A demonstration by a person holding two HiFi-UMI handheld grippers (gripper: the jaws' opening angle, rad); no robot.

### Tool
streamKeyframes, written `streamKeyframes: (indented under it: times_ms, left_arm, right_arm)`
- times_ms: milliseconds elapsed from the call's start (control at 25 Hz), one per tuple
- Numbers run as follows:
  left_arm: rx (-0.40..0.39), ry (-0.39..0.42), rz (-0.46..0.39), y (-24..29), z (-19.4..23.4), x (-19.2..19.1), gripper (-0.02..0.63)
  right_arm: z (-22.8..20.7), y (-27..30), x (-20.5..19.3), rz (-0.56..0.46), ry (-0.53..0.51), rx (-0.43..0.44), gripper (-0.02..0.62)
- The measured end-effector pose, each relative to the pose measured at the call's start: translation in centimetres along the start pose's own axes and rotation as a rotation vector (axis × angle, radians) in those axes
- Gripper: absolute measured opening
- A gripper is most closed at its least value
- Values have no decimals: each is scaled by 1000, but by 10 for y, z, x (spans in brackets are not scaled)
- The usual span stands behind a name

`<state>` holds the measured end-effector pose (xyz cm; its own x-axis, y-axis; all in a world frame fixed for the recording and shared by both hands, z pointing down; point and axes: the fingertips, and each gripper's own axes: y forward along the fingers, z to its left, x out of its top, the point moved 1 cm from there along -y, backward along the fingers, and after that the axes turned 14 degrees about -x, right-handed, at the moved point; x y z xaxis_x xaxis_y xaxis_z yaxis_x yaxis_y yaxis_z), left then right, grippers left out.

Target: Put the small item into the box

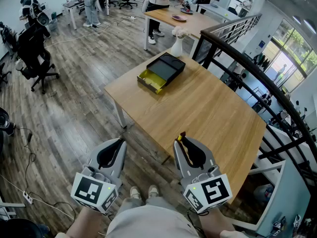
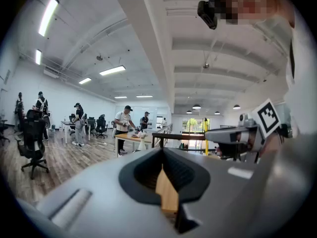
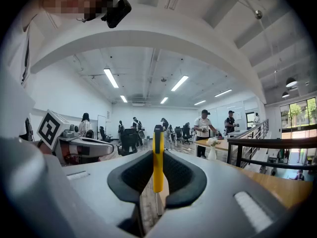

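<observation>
A black box point(image 1: 167, 67) with its yellow drawer point(image 1: 151, 81) pulled open sits at the far left corner of the wooden table point(image 1: 208, 113). My right gripper point(image 1: 181, 139) hangs over the table's near edge, shut on a thin yellow item with a dark tip point(image 1: 182, 135). In the right gripper view that yellow item point(image 3: 158, 157) stands upright, pinched between the jaws of the right gripper point(image 3: 157, 155). My left gripper point(image 1: 121, 142) is over the floor left of the table, shut with nothing in it. In its own view the left gripper point(image 2: 164, 151) shows closed jaws.
A white vase with flowers point(image 1: 177, 44) stands just behind the box. A dark railing point(image 1: 247, 66) runs along the table's right side. Office chairs point(image 1: 34, 58) and cables are on the wooden floor at left. People stand at another table point(image 1: 181, 19) farther back.
</observation>
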<state>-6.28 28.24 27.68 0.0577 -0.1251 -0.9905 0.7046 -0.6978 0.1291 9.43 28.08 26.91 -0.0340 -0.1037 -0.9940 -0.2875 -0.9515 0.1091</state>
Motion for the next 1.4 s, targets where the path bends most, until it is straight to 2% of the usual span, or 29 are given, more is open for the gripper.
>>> streamKeyframes:
  times_ms: [120,240,440,720,1400]
  left_arm:
    - [-2,-15,1,-2,-1,-2,3]
    - [-9,-49,-34,-5,0,2,3]
    - [7,5,-24,-5,2,5,3]
    - [4,13,-6,-1,2,0,3]
    - [33,-47,-11,9,-19,-3,3]
  right_arm:
    - [2,-1,-1,2,9,11,60]
    - [2,0,0,-9,13,3,60]
    - [2,1,1,-19,23,-10,61]
    - [0,2,0,-16,26,-17,61]
    - [-23,-4,-10,-7,36,29,61]
